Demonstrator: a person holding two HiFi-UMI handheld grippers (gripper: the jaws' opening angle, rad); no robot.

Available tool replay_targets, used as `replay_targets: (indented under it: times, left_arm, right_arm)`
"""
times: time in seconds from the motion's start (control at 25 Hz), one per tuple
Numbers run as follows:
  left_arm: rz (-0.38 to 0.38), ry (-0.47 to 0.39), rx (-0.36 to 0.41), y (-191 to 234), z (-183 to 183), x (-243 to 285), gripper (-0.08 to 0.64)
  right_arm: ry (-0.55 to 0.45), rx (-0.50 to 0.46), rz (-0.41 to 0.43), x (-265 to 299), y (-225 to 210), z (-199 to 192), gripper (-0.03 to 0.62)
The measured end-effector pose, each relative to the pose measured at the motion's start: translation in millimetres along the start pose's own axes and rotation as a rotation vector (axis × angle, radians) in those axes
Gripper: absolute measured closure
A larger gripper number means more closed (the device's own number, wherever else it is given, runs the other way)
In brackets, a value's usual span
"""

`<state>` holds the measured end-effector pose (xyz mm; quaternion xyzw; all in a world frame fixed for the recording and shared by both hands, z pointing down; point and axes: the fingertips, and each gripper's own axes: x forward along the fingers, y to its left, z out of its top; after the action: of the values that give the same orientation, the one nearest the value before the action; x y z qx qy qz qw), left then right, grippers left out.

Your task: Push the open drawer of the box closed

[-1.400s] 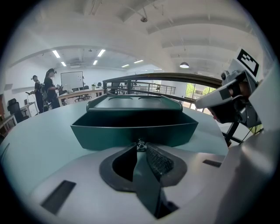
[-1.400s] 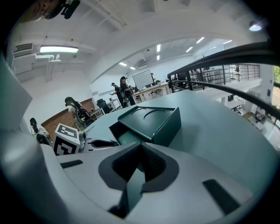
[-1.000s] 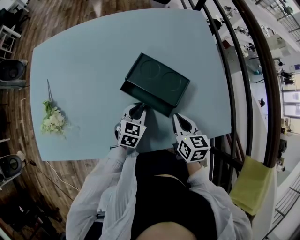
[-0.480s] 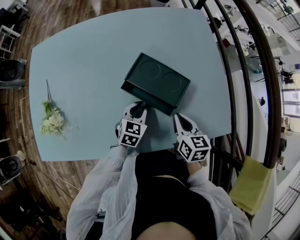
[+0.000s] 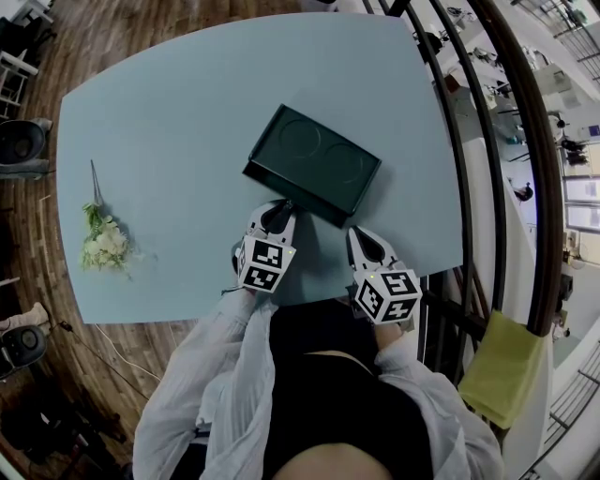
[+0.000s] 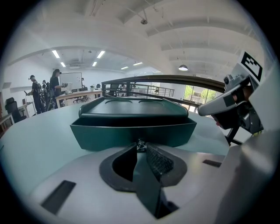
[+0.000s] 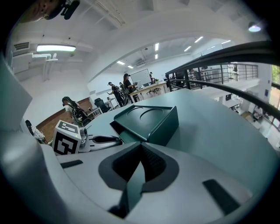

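Surface (image 5: 169, 122): pale blue, rounded corners, wood floor (image 5: 112, 28) round it.

Box (image 5: 314, 164): dark green, near the middle of the surface, set at a slant to the person. Two round recesses in its top. Drawer (image 6: 131, 134) on the side facing the person, standing a little way out of the box; a dark gap shows between drawer front and box top in the left gripper view.

Left gripper (image 5: 278, 211): tips right at the drawer front, roughly mid-width. In its own view the jaws are drawn nearly together, with the small metal knob (image 6: 140, 145) of the drawer between the tips; they look closed on it. Marker cube faces up toward the head camera.

Right gripper (image 5: 361, 234): off the box's near right corner, just beside the box and, as far as the head view shows, not touching it. Its own view shows the jaws closed tip to tip, nothing between them, pointing past the corner of the box. The left gripper lies to its left in that view.

Flower sprig (image 5: 103, 239): white blooms, thin stem, flat on the surface at far left, well apart from the box.

Dark curved railing (image 5: 506, 187) along the right edge; yellow cloth (image 5: 502, 370) below it. People stand at desks (image 6: 43, 92) far behind the surface
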<state>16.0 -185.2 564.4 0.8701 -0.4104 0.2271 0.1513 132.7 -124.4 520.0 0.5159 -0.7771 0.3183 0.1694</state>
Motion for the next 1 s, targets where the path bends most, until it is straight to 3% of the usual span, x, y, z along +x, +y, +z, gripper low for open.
replay_targets:
  times: [1.0]
  left_arm:
    - [-0.006,-0.001,-0.002,1.5,6.9,9.5,0.482]
  right_arm:
    - [0.025,0.011,0.004,5.5,-3.0,-6.4,0.583]
